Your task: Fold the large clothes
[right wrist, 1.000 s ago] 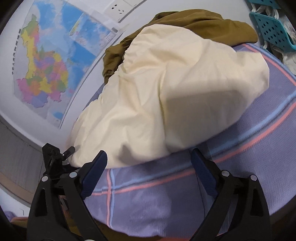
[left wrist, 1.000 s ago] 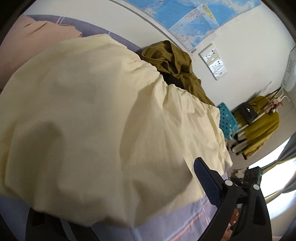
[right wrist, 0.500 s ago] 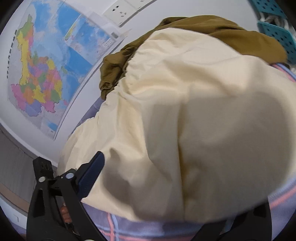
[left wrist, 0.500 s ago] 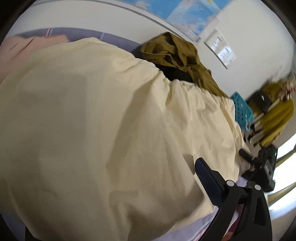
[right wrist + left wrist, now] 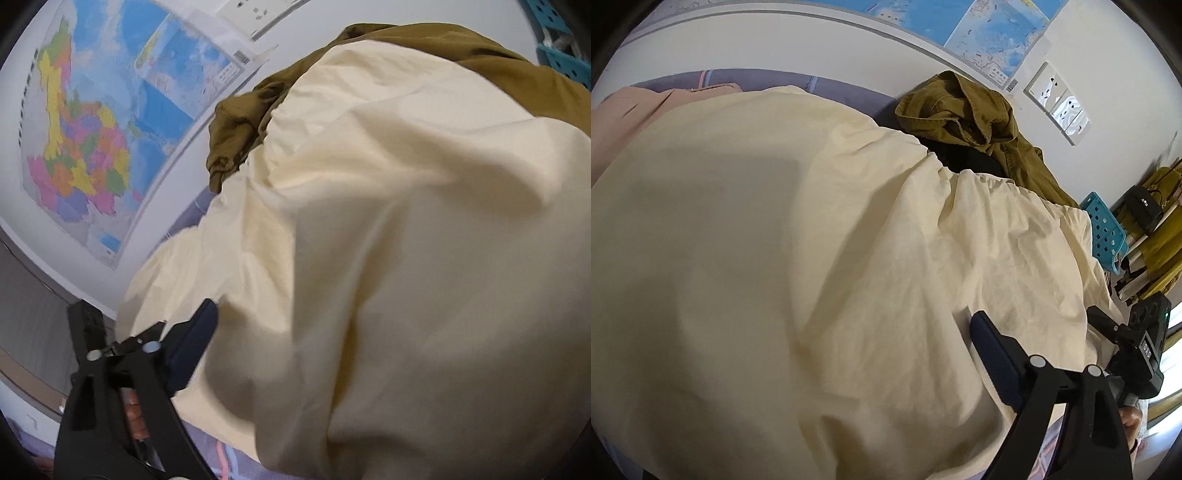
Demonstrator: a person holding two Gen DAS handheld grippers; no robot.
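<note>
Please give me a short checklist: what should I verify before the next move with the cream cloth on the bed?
1. Cream cloth between the left tool's jaws: ok; they stand wide and have just been closing.
2. Firm hold by the left or right tool: cannot tell; the cloth hides one finger of each.
3. Cloth clear of the brown jacket: not ok; its far edge lies against it.
4. Cloth smooth: not ok; bunched and wrinkled.
5. Free space on the striped bed cover: cannot tell; mostly covered.
</note>
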